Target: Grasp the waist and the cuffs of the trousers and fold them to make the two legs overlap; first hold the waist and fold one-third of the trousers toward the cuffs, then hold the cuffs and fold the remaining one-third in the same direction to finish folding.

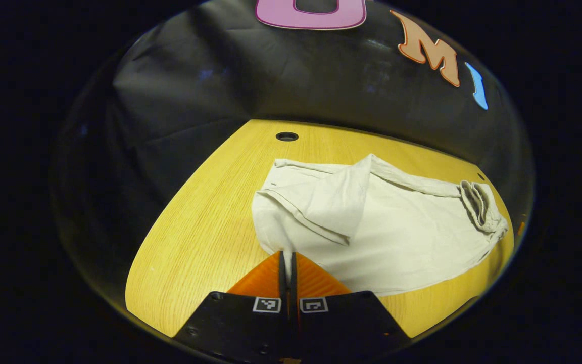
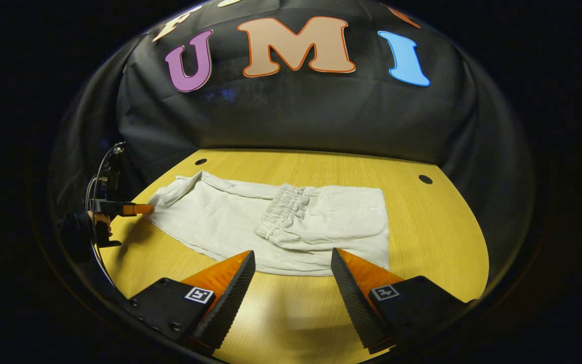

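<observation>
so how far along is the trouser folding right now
Done: the trousers lie on the table with the waist already folded over toward the middle. In hand: the left gripper is shut on the cuff end, while the right gripper hovers open in front of the near edge. Left: carrying the cuffs over in the same direction to finish the last third.

Trousers [image 2: 271, 222] flat on the table [image 2: 437, 242], left claw [image 2: 142, 209] at their cuff end, right claw [image 2: 291, 273] before them.
</observation>
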Action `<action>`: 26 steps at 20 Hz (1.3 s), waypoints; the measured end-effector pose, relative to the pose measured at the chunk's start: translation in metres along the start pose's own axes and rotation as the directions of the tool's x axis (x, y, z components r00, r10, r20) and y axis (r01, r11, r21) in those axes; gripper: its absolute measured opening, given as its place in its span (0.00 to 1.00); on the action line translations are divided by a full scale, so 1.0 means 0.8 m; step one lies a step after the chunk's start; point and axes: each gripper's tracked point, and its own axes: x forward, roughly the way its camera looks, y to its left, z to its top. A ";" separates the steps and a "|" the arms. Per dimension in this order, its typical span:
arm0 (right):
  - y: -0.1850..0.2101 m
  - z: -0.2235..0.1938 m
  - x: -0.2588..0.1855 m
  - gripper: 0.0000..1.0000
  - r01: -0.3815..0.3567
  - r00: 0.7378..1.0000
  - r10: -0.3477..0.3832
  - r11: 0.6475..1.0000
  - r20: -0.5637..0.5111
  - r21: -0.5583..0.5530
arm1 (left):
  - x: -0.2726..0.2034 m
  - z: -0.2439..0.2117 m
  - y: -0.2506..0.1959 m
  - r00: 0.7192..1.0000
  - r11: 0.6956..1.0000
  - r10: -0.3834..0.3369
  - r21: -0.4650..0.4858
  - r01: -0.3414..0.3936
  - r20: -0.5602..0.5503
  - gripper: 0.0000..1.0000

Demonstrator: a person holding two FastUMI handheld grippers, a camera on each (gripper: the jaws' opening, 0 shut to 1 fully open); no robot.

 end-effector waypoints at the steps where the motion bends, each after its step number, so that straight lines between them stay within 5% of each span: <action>1: -0.003 0.004 -0.004 0.97 -0.002 1.000 0.002 1.000 0.010 -0.002 | -0.002 0.001 -0.004 1.000 1.000 0.000 -0.019 0.000 -0.008 0.00; 14: -0.057 0.017 -0.037 0.98 -0.066 0.994 0.065 0.998 0.088 0.015 | -0.093 0.121 -0.127 0.968 0.997 -0.078 0.004 0.079 0.239 0.00; 26: -0.143 -0.002 -0.079 0.98 -0.035 0.993 0.025 0.995 0.115 0.090 | -0.140 0.187 -0.322 0.911 0.960 -0.263 0.184 0.213 0.319 0.00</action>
